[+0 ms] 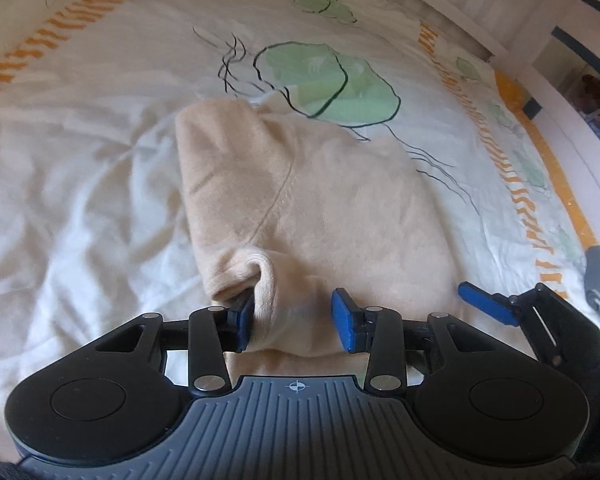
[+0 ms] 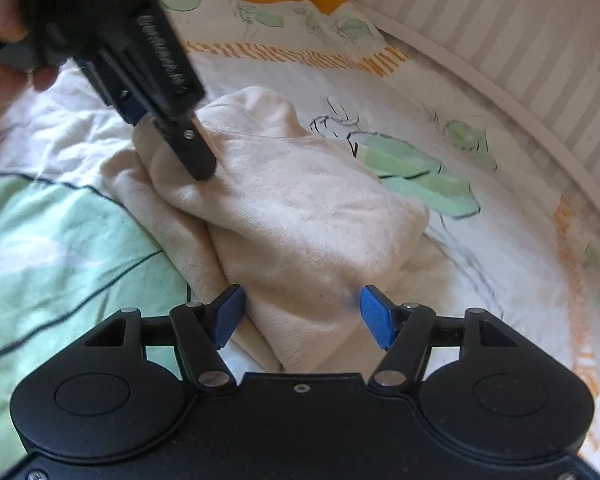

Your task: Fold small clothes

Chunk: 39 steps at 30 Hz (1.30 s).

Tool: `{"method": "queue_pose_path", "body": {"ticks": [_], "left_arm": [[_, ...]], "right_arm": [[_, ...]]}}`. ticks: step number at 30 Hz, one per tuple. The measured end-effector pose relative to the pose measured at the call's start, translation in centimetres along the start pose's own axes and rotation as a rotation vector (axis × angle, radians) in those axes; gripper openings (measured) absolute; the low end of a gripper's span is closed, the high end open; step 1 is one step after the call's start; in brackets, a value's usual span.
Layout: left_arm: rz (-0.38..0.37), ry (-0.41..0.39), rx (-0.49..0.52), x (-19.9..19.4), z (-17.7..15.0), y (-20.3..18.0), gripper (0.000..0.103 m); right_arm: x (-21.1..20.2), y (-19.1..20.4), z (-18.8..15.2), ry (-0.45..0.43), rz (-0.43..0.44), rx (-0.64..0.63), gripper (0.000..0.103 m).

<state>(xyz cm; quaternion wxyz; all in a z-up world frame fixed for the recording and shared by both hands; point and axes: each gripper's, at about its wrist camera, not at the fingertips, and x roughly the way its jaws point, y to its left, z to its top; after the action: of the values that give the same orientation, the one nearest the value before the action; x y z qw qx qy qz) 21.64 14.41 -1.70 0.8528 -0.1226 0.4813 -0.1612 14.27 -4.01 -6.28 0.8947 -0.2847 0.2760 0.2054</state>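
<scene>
Your garment (image 1: 312, 216) — a small cream fleece piece — lies partly folded in the middle of the bed, on the white duvet (image 1: 80, 184) with its green leaf print and orange border. The striped wall panel (image 2: 520, 52) runs along the far side.

Your left gripper (image 1: 294, 322) stands wide, both blue pads apart, with a rolled hem of the fleece bunched against the left pad and the near edge of the cloth lying between the fingers. Nothing is pinched there. Your right gripper (image 2: 304, 318) is also spread wide, straddling the near corner of the folded stack without closing on it. In the right wrist view the left gripper's finger presses down on the upper fold, near its far left corner.

Expect this cloth to be light, soft and limp, with a plush nap that gives good friction against the pads, so it should not slip once clamped. It has no stiffness, though: any edge you lift will sag and drag the layers below with it. The folds look thick and springy, likely to puff open if released loosely.

Take hold at a hemmed edge or a corner where the layers meet — the rolled hem by your left pad looks the firmest bite. Close on all layers together, not just the top one.
</scene>
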Motion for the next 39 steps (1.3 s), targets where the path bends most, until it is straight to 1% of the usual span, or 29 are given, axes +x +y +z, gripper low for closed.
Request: {"method": "queue_pose_path", "body": {"ticks": [2,4,5,6,8,9,10,13,15,17,19,21,26,28,29,30,32,33,35,37,38,39], "left_arm": [[-0.027,-0.011,-0.031,0.0,-0.2,0.4,0.037],[-0.044,-0.017,-0.064,-0.1,-0.4,0.9,0.037],[-0.05,-0.02,-0.074,-0.1,-0.5,1.2,0.037],[-0.055,-0.021,-0.081,-0.1,-0.6,1.4,0.036],[-0.058,-0.027,-0.087,-0.2,-0.7,1.5,0.029],[-0.057,-0.032,-0.089,-0.3,-0.6,1.6,0.027],[-0.055,-0.04,-0.092,-0.4,-0.5,1.7,0.026],[-0.055,-0.069,-0.104,-1.3,-0.3,1.9,0.023],[-0.049,-0.065,-0.11,-1.5,-0.3,1.9,0.023],[-0.019,-0.046,-0.105,-1.3,-0.5,1.9,0.023],[-0.01,-0.029,-0.115,-1.0,-0.7,2.2,0.023],[0.0,-0.014,-0.122,-0.8,-0.9,2.3,0.023],[0.047,0.014,-0.096,-0.4,-1.1,2.3,0.023],[0.064,0.018,-0.085,-0.3,-1.3,2.2,0.023],[0.073,0.019,-0.08,-0.3,-1.4,2.2,0.023],[0.091,0.024,-0.071,-0.3,-1.4,2.1,0.023],[0.142,0.029,-0.043,-0.4,-1.5,1.8,0.023],[0.15,0.033,-0.038,-0.5,-1.5,1.8,0.023],[0.132,0.036,-0.064,-0.8,-1.6,2.3,0.023],[0.112,0.036,-0.103,-1.1,-1.7,2.9,0.024],[0.1,0.03,-0.114,-1.2,-1.7,3.2,0.024],[0.092,0.024,-0.123,-1.2,-1.6,3.3,0.024]], "right_arm": [[-0.3,0.5,-0.4,-0.011,-0.025,-0.051,0.067],[-0.5,1.1,-1.0,-0.016,-0.042,-0.104,0.065],[-0.6,1.3,-1.2,-0.026,-0.05,-0.119,0.057],[-0.6,1.4,-1.3,-0.027,-0.059,-0.125,0.04],[-0.2,1.3,-1.2,-0.014,-0.08,-0.126,0.023],[0.0,1.2,-1.1,-0.009,-0.081,-0.117,0.018],[0.0,0.8,-1.1,-0.007,-0.08,-0.1,0.017],[-1.1,-0.9,-1.3,-0.029,-0.073,0.004,0.016],[-1.7,-1.9,-1.7,-0.017,-0.061,0.058,0.015],[-2.1,-2.3,-2.5,-0.005,-0.028,0.091,0.014],[-2.1,-1.9,-3.2,0.012,-0.01,0.094,0.011],[-2.3,-1.4,-3.6,0.011,0.005,0.08,0.01],[-2.5,-1.7,-3.6,0.013,0.041,0.11,0.01],[-2.5,-1.9,-3.9,0.022,0.053,0.099,0.01],[-2.6,-1.8,-4.2,0.027,0.058,0.085,0.008],[-2.6,-1.7,-4.5,0.037,0.063,0.074,0.003],[-3.0,-1.7,-4.9,0.042,0.067,0.063,0.003],[-3.3,-2.0,-4.9,0.04,0.073,0.069,0.003],[-4.0,-3.2,-4.7,0.019,0.098,0.131,0.004],[-4.4,-4.8,-4.0,-0.019,0.111,0.213,0.007],[-4.4,-5.5,-3.6,-0.034,0.12,0.242,0.015],[-4.2,-6.1,-3.1,-0.046,0.13,0.266,0.019]]}}
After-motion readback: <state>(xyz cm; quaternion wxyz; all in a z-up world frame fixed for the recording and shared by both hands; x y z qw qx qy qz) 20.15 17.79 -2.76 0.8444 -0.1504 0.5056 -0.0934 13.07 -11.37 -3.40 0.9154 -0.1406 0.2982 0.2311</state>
